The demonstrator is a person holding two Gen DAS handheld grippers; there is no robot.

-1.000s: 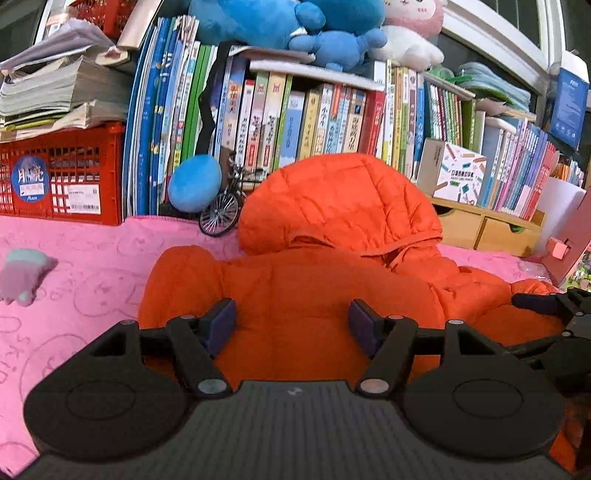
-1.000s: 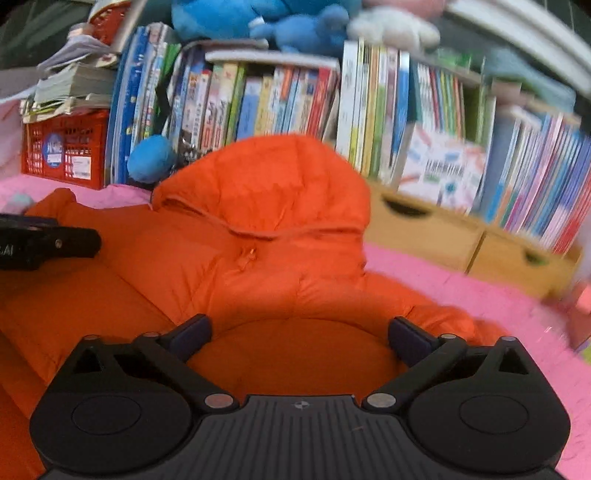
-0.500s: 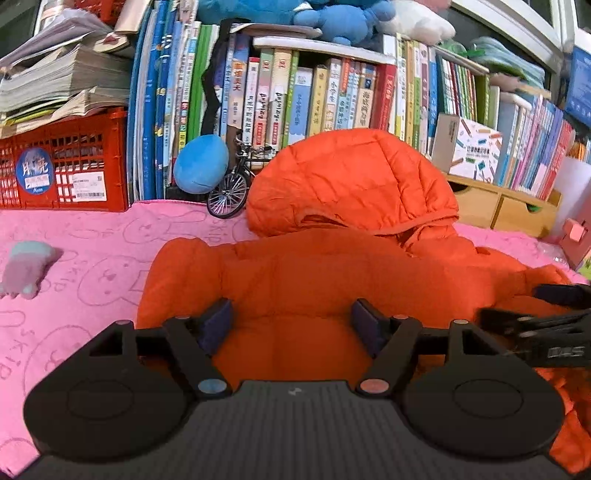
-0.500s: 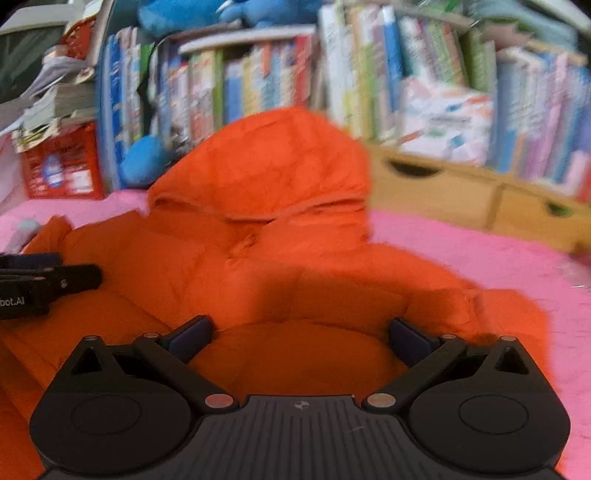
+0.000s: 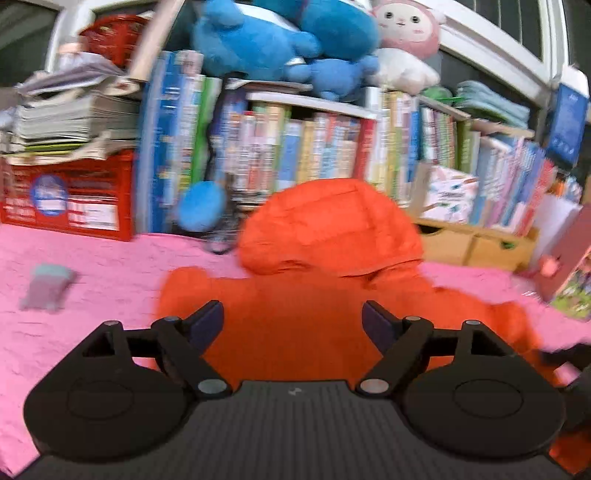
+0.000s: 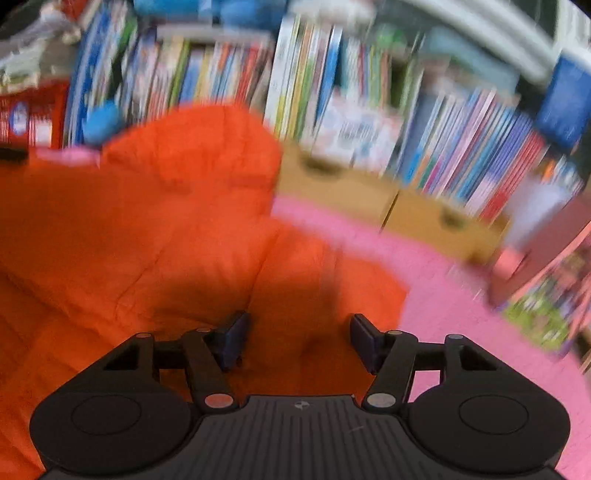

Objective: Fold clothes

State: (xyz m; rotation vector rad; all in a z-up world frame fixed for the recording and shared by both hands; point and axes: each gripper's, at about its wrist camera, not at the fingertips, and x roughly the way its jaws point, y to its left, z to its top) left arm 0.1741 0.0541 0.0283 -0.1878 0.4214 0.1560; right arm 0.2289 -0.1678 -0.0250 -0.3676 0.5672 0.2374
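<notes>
The pink textured bedspread [image 5: 92,266] covered the whole work surface. Behind it stood one long row of upright books [image 5: 295,147], with two wooden drawers [image 5: 476,243] at its right end. One red plastic crate [image 5: 66,195] under a paper stack sat at the left.

One orange quilted hooded jacket [image 5: 314,306] lay flat on the bedspread, near the middle. Its long axis ran from the near hem to the hood. The hood [image 5: 328,225] pointed away, toward the books, and rose against them. One sleeve [image 6: 325,280] was folded on the right side, with its edge on the pink cloth.

Above the books rested two blue plush toys [image 5: 258,40] and one pink-and-white plush toy [image 5: 406,29]. One blue ball [image 5: 201,205] sat at the foot of the books. One small grey-and-mint soft item [image 5: 48,284] lay apart on the bedspread, left of the jacket.

Two black two-finger grippers were in use. The left gripper [image 5: 293,321] hovered over the jacket body, jaws opening, with no fabric pinched between its pads. The right gripper [image 6: 297,339] sat over the folded sleeve, jaws closing. Fabric lay between them, but the pads had not yet pressed on it. Both views were motion-blurred.
</notes>
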